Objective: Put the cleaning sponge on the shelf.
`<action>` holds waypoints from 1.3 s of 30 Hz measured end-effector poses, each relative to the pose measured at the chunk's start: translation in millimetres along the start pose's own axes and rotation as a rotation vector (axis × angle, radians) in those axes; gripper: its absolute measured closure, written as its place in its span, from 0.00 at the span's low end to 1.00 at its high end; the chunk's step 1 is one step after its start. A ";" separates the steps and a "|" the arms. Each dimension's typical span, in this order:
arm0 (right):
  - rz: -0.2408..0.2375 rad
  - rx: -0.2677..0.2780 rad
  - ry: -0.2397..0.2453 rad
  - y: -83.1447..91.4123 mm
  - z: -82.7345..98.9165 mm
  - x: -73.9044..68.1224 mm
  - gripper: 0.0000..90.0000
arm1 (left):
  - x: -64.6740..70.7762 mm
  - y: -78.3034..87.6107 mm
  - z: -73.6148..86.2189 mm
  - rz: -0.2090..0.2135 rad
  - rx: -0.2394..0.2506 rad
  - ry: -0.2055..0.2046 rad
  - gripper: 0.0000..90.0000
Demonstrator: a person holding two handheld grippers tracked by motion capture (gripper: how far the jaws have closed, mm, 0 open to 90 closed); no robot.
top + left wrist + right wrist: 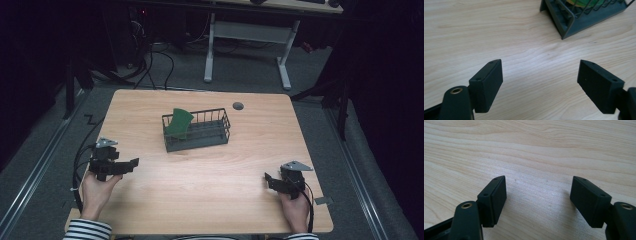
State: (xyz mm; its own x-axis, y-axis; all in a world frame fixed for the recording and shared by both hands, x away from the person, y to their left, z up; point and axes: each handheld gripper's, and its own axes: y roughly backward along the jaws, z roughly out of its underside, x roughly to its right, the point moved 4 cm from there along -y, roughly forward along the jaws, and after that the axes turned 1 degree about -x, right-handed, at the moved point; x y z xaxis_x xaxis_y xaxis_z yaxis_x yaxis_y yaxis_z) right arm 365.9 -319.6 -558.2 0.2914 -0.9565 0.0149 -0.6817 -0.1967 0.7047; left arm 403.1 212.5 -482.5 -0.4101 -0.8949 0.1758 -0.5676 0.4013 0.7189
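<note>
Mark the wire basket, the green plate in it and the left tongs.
wire basket [200,141], high view, on its front wall.
green plate [178,123], high view, on its face.
left tongs [134,163], high view, at the open tips.

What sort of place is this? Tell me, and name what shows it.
Probably a lab or workshop set up for recording handling work. A bare wooden table stands on grey carpet, cables trail across the floor, and a white-legged desk stands behind. On the table sits a wire basket.
</note>
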 end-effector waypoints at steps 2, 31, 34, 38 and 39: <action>0.000 0.000 -0.001 0.0 0.0 -0.1 0.33 | 1.5 -2.4 2.5 -0.004 0.001 -0.003 0.24; 0.000 0.000 0.000 0.0 0.0 -0.1 0.33 | 18.3 -46.4 41.9 -0.056 -0.019 -0.024 0.24; 0.000 0.000 0.000 0.0 0.0 -0.1 0.33 | 18.2 -53.6 46.8 -0.066 -0.026 -0.025 0.24; 0.000 0.000 0.000 0.0 0.0 -0.1 0.33 | 15.9 -60.2 50.6 -0.085 -0.004 -0.026 0.25; 0.000 0.000 0.000 0.0 0.0 -0.1 0.33 | 15.4 -60.7 51.0 -0.097 0.004 -0.027 0.27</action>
State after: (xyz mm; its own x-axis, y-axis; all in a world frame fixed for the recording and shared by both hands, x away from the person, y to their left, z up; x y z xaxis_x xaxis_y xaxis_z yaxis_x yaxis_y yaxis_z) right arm 365.8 -319.5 -558.2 0.2914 -0.9565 0.0154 -0.6818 -0.1964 0.7047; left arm 394.8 184.3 -557.8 -0.3724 -0.9239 0.0872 -0.6085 0.3141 0.7288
